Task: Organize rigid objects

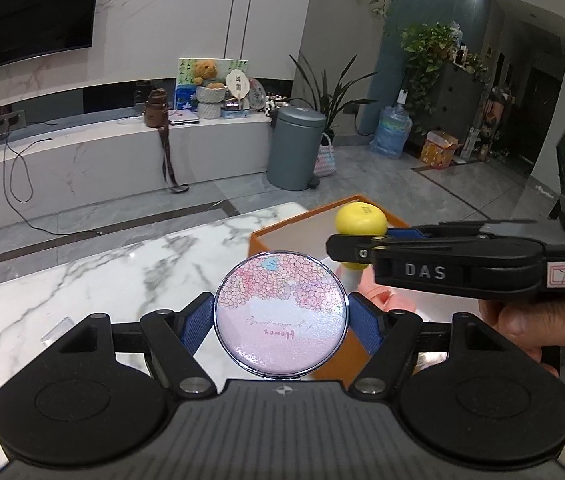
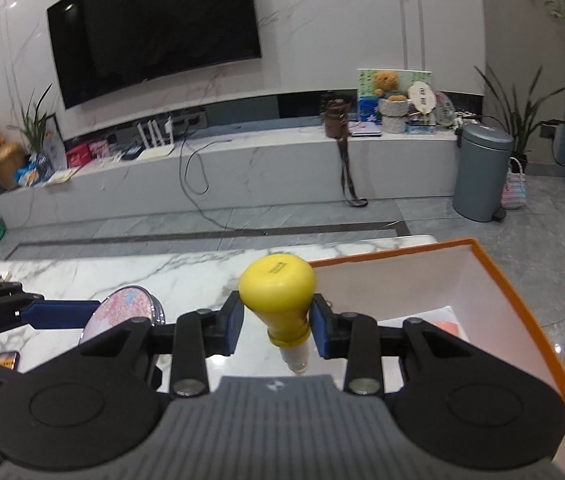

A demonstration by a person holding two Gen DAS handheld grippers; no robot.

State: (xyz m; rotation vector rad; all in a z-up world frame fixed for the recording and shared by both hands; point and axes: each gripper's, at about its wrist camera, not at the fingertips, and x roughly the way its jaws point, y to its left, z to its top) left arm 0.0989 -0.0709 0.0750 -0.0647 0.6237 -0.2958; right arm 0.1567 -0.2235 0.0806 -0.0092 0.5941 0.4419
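Two claws grip loads: left claw (image 1: 280,316) a floral compact (image 1: 280,314), right claw (image 2: 276,326) a yellow-capped bottle (image 2: 278,298); next, judged, lowering both into the orange box (image 2: 522,280).

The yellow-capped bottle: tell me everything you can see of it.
The bottle has a wide, rounded yellow cap with a small printed mark on top, a narrower yellow collar below, and a pale, translucent neck or body under that; the rest is hidden. It looks like plastic. It stands roughly upright, held off the table by the right tongs, whose blue pads press the cap's lower part from both sides. It is at the near-left corner of the orange box.
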